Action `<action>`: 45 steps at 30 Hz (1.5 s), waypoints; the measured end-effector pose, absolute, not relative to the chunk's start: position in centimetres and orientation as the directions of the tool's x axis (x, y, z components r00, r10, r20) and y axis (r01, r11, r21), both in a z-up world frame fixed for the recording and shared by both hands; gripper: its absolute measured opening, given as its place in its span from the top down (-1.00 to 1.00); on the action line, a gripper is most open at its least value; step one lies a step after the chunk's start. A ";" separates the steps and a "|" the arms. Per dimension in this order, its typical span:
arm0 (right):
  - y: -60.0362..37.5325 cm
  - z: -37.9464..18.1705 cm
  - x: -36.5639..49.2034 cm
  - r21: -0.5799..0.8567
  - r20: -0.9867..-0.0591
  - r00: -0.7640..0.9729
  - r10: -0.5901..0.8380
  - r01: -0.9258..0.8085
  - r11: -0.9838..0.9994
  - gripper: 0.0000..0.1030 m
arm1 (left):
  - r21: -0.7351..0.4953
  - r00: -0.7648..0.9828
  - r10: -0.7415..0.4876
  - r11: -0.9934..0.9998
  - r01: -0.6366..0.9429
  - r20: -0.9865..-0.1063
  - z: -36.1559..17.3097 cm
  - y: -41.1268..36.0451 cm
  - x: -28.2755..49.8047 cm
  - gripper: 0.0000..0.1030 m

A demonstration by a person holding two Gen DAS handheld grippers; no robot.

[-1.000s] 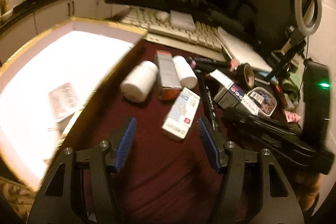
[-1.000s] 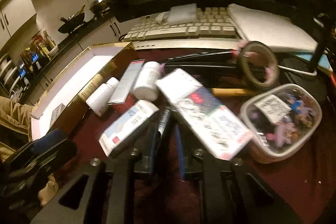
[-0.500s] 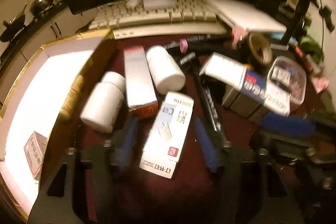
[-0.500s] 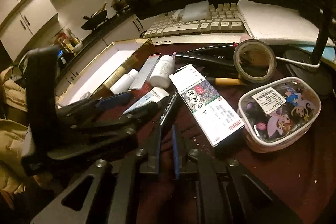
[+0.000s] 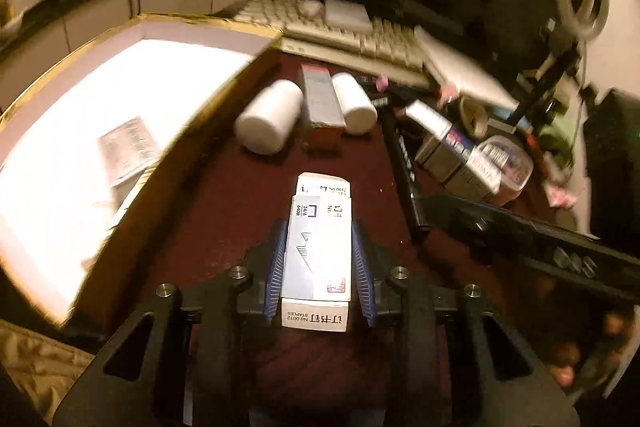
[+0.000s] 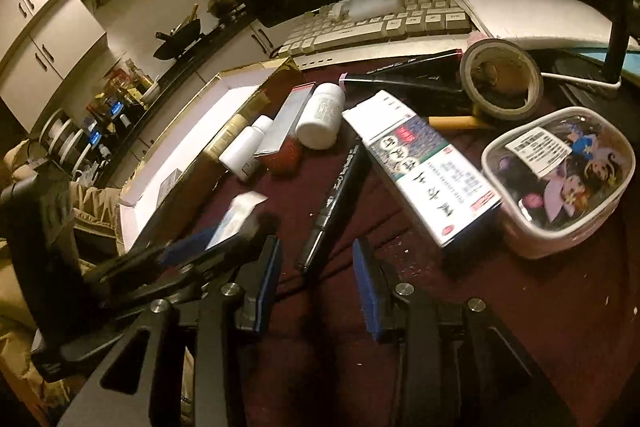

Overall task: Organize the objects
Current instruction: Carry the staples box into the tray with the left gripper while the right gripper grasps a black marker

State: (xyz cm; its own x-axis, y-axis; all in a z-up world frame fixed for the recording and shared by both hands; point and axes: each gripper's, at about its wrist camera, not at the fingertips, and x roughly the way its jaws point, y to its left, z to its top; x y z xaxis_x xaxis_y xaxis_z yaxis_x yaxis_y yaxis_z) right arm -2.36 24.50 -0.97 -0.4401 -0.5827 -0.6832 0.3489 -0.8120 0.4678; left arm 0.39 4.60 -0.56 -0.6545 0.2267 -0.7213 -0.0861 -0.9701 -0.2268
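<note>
Jaws first: left gripper (image 5: 319, 263) has just been closing and its blue pads are pressing both long sides of the staples box (image 5: 319, 251), lower centre of the left wrist view. Right gripper (image 6: 316, 291) has just been opening; it is standing released, only the near tip of the black marker (image 6: 338, 187) lying between its fingers, untouched.

Hard to read: I'm seeing heavy motion blur across the left view's upper right. The gold-edged tray (image 5: 200, 21) is blowing out white at left, so the paper item (image 5: 126, 149) in it is barely legible. In the right view the left gripper is blocking most of the staples box at lower left.

Box look: white and grey carton, staple drawing on top, "STAPLES" printed on the near end flap, far flap sticking out slightly.

Room: bare maroon tabletop (image 5: 224, 195) is lying open between box and tray wall. Two white bottles (image 5: 270, 123) and a grey carton (image 5: 322, 103) are sitting further up. At right it's crowded: medicine box (image 6: 420, 167), tape roll (image 6: 502, 83), clear pouch (image 6: 560, 179).
</note>
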 end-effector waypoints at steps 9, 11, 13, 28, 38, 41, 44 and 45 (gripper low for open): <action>21.5 -0.2 -6.7 0.334 -0.756 -0.512 -0.408 0.234 -0.913 0.29 | -0.285 -0.733 0.261 -0.954 -0.096 -0.628 1.9 2.5 2.8 0.40; 20.5 -0.2 -6.8 0.279 -0.770 -0.523 -0.365 0.239 -0.930 0.29 | -0.293 -0.740 0.263 -0.952 -0.094 -0.619 2.0 2.2 3.3 0.40; 19.6 -0.4 -6.5 0.241 -0.766 -0.536 -0.354 0.271 -0.932 0.30 | -0.313 -0.749 0.271 -0.945 -0.090 -0.604 2.1 1.5 3.7 0.40; 20.3 -0.8 0.4 0.241 -0.768 -0.510 -0.387 0.330 -0.913 0.72 | -0.380 -0.765 0.280 -0.924 -0.050 -0.579 2.2 -1.6 4.1 0.40; 18.9 3.9 1.3 0.346 -0.618 -0.564 -0.548 0.431 -0.834 0.90 | -0.394 -0.835 0.187 -0.918 0.039 -0.518 5.2 -5.5 5.0 0.40; 17.5 4.8 0.6 0.284 -0.629 -0.587 -0.510 0.437 -0.853 0.90 | -0.408 -0.833 0.188 -0.912 0.048 -0.520 5.2 -6.6 4.5 0.40; 17.1 3.8 -0.4 0.259 -0.672 -0.551 -0.495 0.452 -0.854 0.89 | -0.417 -0.827 0.198 -0.908 0.048 -0.526 4.5 -6.9 4.0 0.40; 17.2 3.3 -0.4 0.272 -0.679 -0.523 -0.515 0.472 -0.838 0.89 | -0.420 -0.825 0.201 -0.906 0.048 -0.529 4.4 -6.9 3.9 0.40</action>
State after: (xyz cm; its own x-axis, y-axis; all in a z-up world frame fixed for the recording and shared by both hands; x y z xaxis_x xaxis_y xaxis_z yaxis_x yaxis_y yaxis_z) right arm -0.44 17.16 3.28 -0.5229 -0.5149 -0.6793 0.4724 -0.8384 0.2719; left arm 3.89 -6.91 4.38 -0.8247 0.2012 -0.5286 0.0482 -0.9062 -0.4201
